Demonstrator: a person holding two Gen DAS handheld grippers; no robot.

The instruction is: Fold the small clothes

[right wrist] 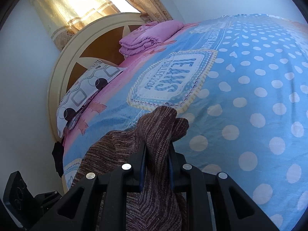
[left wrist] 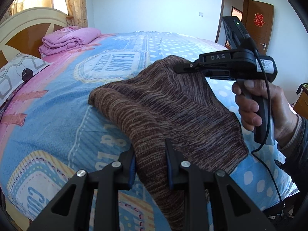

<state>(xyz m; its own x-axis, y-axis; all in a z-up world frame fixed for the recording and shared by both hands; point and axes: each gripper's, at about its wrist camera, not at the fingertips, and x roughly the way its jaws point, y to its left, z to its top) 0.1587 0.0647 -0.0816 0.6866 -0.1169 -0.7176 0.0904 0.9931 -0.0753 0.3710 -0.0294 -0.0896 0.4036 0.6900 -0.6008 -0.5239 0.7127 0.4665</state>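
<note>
Both tongs (left wrist: pixel 151 154) (right wrist: pixel 156 154) pinch the brown knit (left wrist: pixel 163 100)

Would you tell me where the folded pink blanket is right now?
The folded pink blanket lies at the bed's head, against the headboard, beyond the patterned pillow.

Brown knit garment (left wrist: pixel 163 104) with fine tan and grey horizontal streaks, on a blue bedspread (right wrist: pixel 250 88) patterned with white polka dots, lettered badges and pink bands. Folded quilt (left wrist: pixel 67 40) pink; pillow (right wrist: pixel 84 92) white with grey squares and black circles.
</note>
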